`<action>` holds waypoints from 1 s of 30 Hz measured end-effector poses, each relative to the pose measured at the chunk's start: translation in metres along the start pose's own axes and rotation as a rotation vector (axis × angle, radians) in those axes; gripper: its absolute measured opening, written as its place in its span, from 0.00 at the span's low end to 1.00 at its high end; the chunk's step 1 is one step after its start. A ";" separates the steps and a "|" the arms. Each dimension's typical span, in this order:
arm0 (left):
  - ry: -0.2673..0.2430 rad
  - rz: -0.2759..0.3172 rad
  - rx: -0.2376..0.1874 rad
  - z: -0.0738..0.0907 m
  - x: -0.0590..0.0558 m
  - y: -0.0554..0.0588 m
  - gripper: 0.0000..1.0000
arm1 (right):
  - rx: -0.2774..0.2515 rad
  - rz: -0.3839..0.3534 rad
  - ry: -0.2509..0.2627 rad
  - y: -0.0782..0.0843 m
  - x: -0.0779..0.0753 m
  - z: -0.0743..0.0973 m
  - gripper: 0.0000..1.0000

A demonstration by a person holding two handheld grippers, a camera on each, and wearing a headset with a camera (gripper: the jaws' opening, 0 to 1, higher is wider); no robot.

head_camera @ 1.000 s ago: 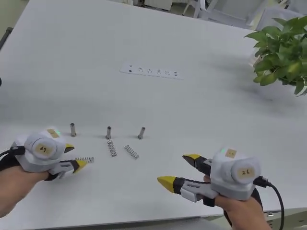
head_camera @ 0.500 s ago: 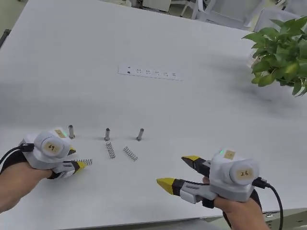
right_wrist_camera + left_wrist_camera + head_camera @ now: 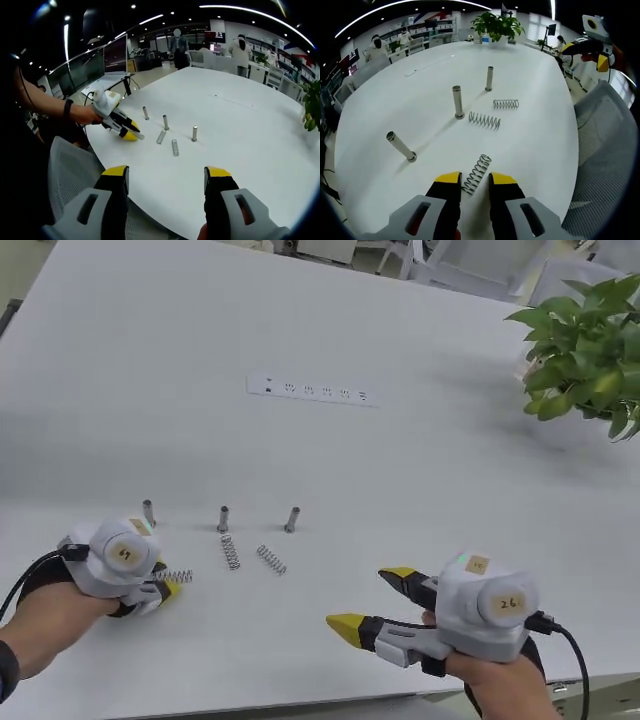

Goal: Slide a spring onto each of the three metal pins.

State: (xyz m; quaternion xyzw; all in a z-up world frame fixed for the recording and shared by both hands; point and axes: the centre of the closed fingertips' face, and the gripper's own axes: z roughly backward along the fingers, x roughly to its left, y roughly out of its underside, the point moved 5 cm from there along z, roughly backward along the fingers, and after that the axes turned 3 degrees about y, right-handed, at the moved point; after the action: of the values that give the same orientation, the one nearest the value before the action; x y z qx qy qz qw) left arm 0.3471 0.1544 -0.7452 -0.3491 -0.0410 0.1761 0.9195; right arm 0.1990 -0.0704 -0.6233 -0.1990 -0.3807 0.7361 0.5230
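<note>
Three slim metal pins (image 3: pixel 457 102) are seen standing upright in a row on the white table (image 3: pixel 400 470), all bare, with three small coiled springs (image 3: pixel 484 120) lying flat just beside them. In the left gripper view, the nearest spring (image 3: pixel 476 173) is shown with its end between the yellow tips of the left gripper (image 3: pixel 475 177), which are held narrowly apart, a gap left beside the coil. In the head view that end is hidden by the gripper's body. The right gripper (image 3: pixel 167 172) is held wide apart and empty, well away from the pins.

I see pins (image 3: pixel 223 519) smooth grey metal, springs (image 3: pixel 231 550) bare shiny wire, tabletop (image 3: pixel 400 470) matt white; left gripper (image 3: pixel 475 179), right gripper (image 3: pixel 370 598) shells smooth white plastic, faintly glossy.
</note>
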 end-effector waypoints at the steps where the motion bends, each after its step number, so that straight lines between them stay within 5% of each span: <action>1: -0.008 -0.005 0.000 -0.001 0.000 0.001 0.13 | -0.001 0.000 0.000 0.000 0.000 0.000 0.59; 4: -0.011 -0.001 0.007 -0.001 0.000 0.002 0.03 | -0.003 -0.003 -0.002 0.000 0.000 0.000 0.59; 10: -0.031 -0.002 0.015 -0.004 0.005 0.004 0.03 | 0.001 -0.003 -0.016 0.002 0.002 -0.005 0.59; 24: -0.061 0.026 -0.062 0.020 0.007 -0.006 0.02 | -0.003 0.009 -0.061 -0.003 0.008 -0.018 0.59; 30: -0.056 -0.004 -0.087 0.034 -0.003 -0.013 0.02 | 0.001 0.032 -0.096 -0.007 0.014 -0.023 0.58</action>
State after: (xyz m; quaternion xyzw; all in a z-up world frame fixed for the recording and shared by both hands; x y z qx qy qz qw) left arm 0.3412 0.1654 -0.7105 -0.3837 -0.0750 0.1818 0.9023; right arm 0.2143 -0.0483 -0.6306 -0.1694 -0.4019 0.7534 0.4922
